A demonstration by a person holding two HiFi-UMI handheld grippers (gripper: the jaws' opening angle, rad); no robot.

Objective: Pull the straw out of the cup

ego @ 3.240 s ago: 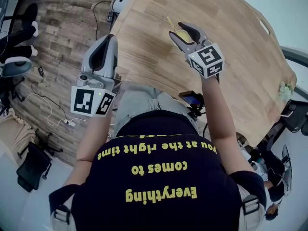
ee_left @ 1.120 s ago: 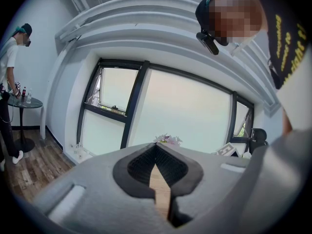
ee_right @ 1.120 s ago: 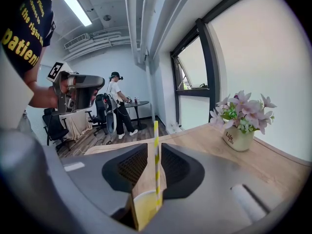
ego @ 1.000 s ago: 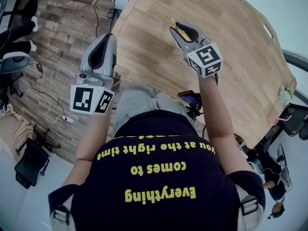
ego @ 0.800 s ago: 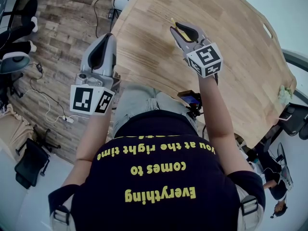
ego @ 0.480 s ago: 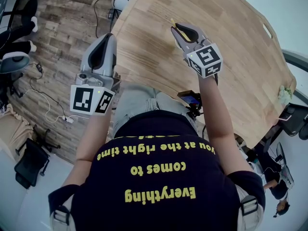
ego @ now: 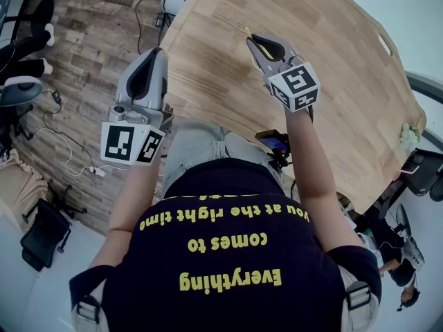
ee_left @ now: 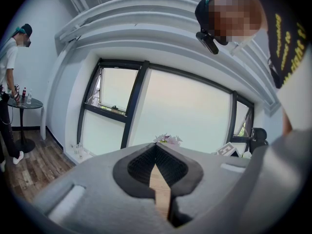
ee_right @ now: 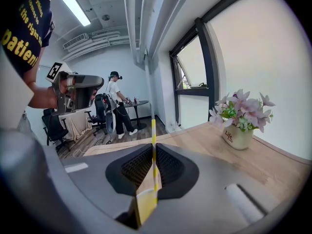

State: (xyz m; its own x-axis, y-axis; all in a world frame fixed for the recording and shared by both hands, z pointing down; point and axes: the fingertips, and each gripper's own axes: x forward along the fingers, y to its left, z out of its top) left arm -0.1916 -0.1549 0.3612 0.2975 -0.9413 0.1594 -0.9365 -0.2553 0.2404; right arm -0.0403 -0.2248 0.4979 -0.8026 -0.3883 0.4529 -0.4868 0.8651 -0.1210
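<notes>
yellow straw (ee_right: 153,130) upright in cup (ee_right: 145,206); right gripper (ee_right: 153,147) jaws just closed on it; left gripper (ee_left: 156,147) jaws together.

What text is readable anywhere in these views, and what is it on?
"Everything comes to you at the right time": yellow print, upside down in the head view, on the person's black shirt.
"Life": on the flower pot; the line under it is too small to read.

Light wooden table (ego: 346,68) with a plank top and rounded corners, standing on a darker plank floor (ego: 90,40). On the table: pot of pink flowers (ee_right: 239,130) toward the window end, yellow cup (ee_right: 144,204) with a striped straw (ee_right: 154,130) in it, small green thing (ego: 411,131) at the far right edge, too small to tell.
</notes>
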